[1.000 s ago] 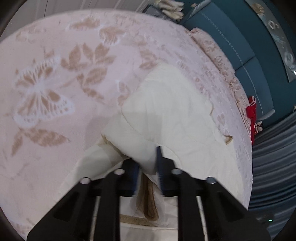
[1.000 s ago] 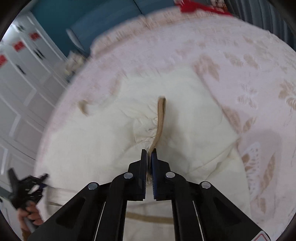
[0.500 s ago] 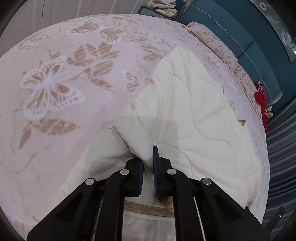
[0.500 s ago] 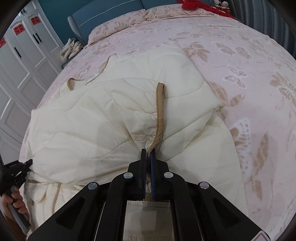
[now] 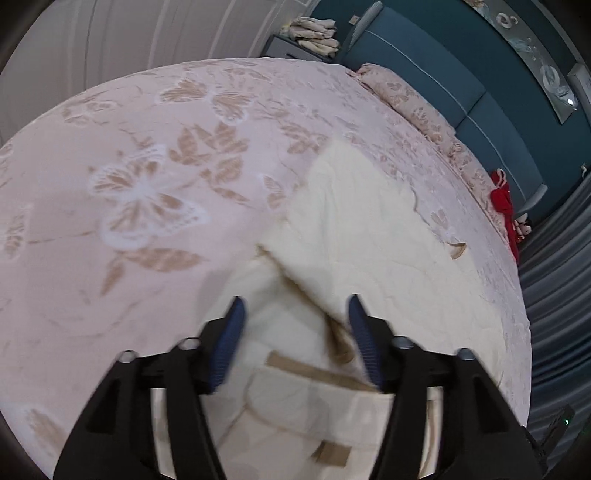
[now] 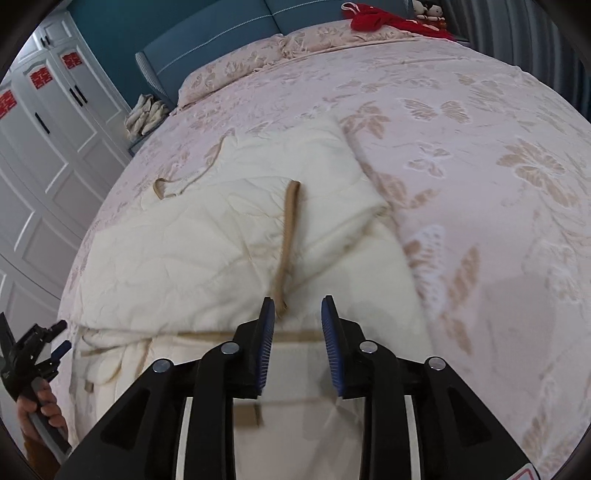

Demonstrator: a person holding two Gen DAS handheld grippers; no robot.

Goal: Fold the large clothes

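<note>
A large cream quilted garment with tan trim lies folded over on the pink bed; it also shows in the left wrist view. A tan strap runs down its top layer toward my right gripper. My right gripper is open just above the garment's near fold, holding nothing. My left gripper is open over the folded corner and its tan edge, holding nothing. The left gripper also shows in the right wrist view, held by a hand at the garment's left edge.
The pink butterfly bedspread spreads around the garment. Pillows and a blue headboard are at the far end. A red cloth lies by the pillows. White wardrobes stand at the left. Folded cloths sit on a nightstand.
Both grippers have opened and let go of the garment. The folded-over layer now lies flat on the bed, and both grippers have drawn back slightly.
</note>
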